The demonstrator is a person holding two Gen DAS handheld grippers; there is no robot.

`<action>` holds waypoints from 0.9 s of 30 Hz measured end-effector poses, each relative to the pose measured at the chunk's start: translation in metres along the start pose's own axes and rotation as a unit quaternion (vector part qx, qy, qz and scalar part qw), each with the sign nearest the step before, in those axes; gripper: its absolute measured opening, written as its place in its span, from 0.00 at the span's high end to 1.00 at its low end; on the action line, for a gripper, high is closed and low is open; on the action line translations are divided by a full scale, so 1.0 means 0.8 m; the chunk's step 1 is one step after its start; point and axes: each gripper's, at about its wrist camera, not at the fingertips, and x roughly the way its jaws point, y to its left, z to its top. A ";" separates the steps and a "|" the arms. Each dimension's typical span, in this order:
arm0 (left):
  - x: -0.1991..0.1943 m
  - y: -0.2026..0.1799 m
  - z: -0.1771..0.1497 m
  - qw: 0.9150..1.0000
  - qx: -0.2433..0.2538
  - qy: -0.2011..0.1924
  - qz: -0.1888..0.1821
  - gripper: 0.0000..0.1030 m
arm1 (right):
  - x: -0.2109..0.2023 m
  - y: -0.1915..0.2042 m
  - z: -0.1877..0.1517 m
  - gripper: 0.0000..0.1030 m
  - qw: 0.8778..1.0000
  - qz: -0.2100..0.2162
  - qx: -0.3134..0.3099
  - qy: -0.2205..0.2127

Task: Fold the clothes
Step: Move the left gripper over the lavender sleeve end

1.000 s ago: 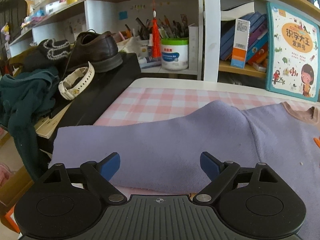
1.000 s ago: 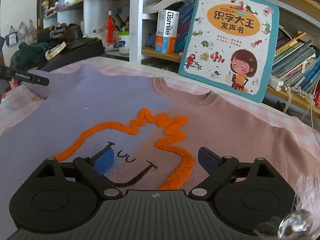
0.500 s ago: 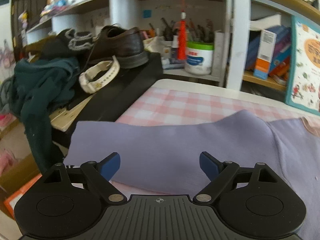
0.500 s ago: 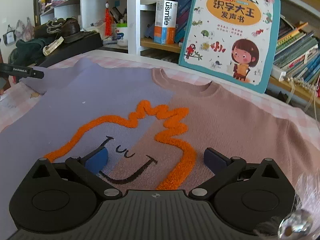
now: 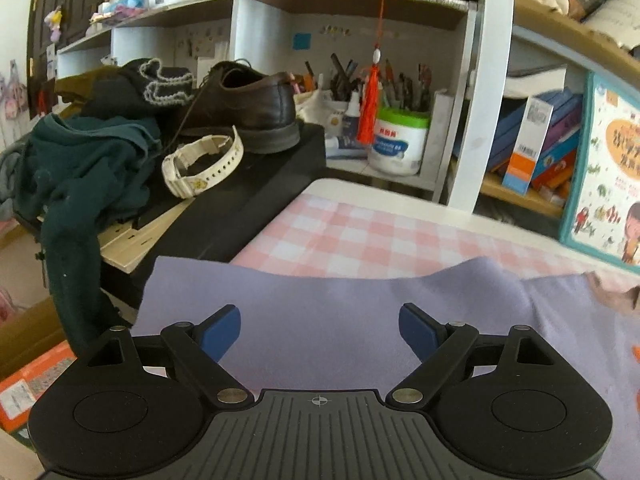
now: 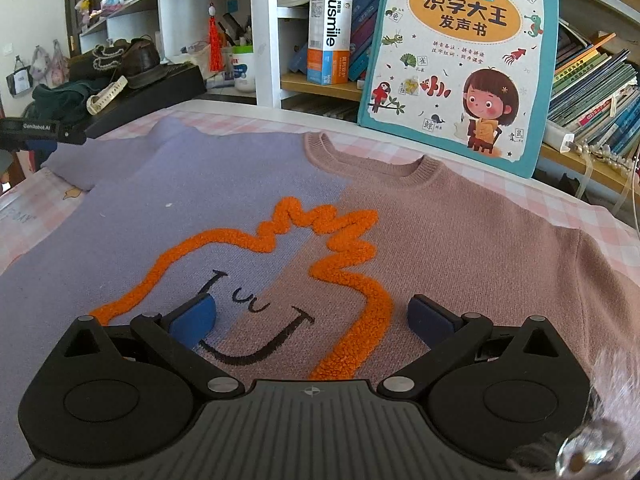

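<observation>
Where frame crops, sweater [image 6: 460, 248] hem prob. hidden

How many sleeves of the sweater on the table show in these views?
2. The lilac sleeve lies spread out toward the table's edge, under the open left gripper. The pink sleeve runs off frame, its cuff unseen.

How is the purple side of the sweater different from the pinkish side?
The purple side lies toward the black box with the shoe; the pinkish side lies toward the picture book. The purple sleeve is spread flat before the open left gripper; the pinkish sleeve runs out of view. Both are one knit sweater, sharing the orange fuzzy outline.
</observation>
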 end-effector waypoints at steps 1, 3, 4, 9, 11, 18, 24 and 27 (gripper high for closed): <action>-0.003 -0.003 0.000 1.000 0.003 -0.002 0.001 0.14 | 0.000 0.000 0.000 0.00 1.000 0.000 0.000 0.000; -0.008 -0.008 -0.001 1.000 0.015 -0.005 0.008 0.14 | 0.000 0.000 0.000 0.00 1.000 0.000 0.000 0.000; -0.011 -0.011 -0.001 1.000 0.025 -0.007 0.017 0.14 | 0.000 0.000 0.000 0.00 1.000 0.000 0.000 0.000; -0.014 -0.005 0.000 0.998 0.036 -0.004 0.056 0.14 | 0.000 0.000 0.000 0.00 1.000 0.000 0.000 0.000; -0.012 0.003 0.001 0.998 0.025 0.003 0.065 0.14 | 0.000 0.000 0.000 0.00 1.000 0.000 0.000 0.000; -0.003 0.013 0.000 0.997 0.007 0.016 0.072 0.14 | 0.000 0.000 -0.001 0.00 1.000 0.000 0.000 0.000; -0.001 0.003 -0.003 0.997 0.022 0.016 0.068 0.14 | 0.000 0.000 -0.001 0.00 1.000 0.000 0.000 0.000; 0.002 0.004 -0.003 0.997 0.019 0.017 0.068 0.14 | 0.000 0.000 -0.001 0.00 1.000 0.000 0.000 0.000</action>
